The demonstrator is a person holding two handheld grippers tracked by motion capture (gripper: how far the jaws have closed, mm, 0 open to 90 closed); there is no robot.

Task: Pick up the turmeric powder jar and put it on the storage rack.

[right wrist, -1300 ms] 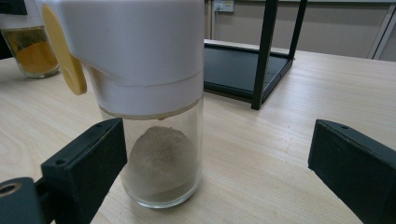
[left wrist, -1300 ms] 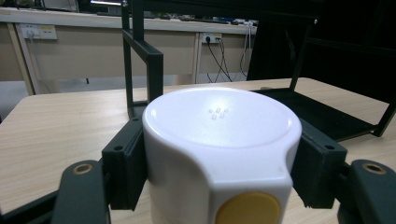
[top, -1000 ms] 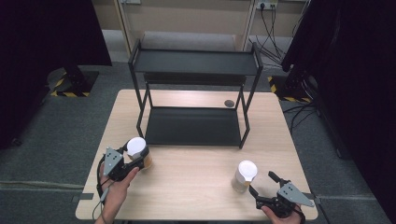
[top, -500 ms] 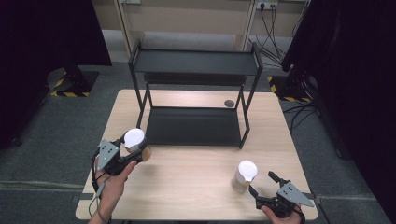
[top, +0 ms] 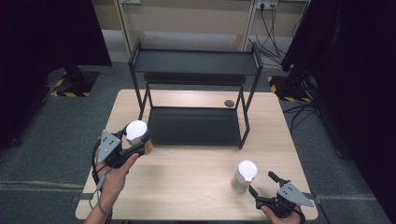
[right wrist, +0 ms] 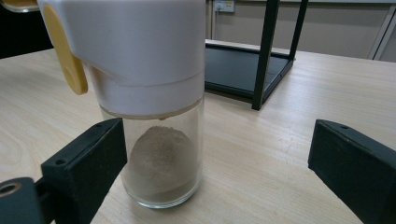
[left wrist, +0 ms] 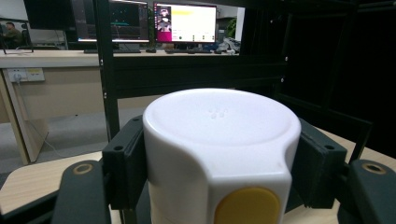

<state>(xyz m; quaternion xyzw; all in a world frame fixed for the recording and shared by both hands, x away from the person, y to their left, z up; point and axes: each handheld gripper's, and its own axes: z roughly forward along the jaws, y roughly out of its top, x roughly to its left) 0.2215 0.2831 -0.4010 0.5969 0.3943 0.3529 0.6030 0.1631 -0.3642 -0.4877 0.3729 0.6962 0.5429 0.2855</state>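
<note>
Pale wooden worktop [top: 196,177], near edge: my right gripper [top: 264,190] stands wide open beside a glass shaker [top: 243,176] resting upright. Farther left, my left gripper [top: 136,146] clamps a white-capped shaker [top: 137,132], held before the black shelf rack [top: 196,88].

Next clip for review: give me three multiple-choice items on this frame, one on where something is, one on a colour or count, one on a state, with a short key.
1. Where does the jar near the right gripper stand?
A. on the bare table
B. on the rack's top shelf
C. on the rack's bottom shelf

2. How many white-capped jars are in the high view?
A. one
B. two
C. three

3. How does the left gripper stand?
A. open, away from any jar
B. shut on nothing
C. shut on a jar

Key: 1 A, its glass base rests on the wood table; 2 B, one at each gripper; 3 C, both jaws press the held jar.
</note>
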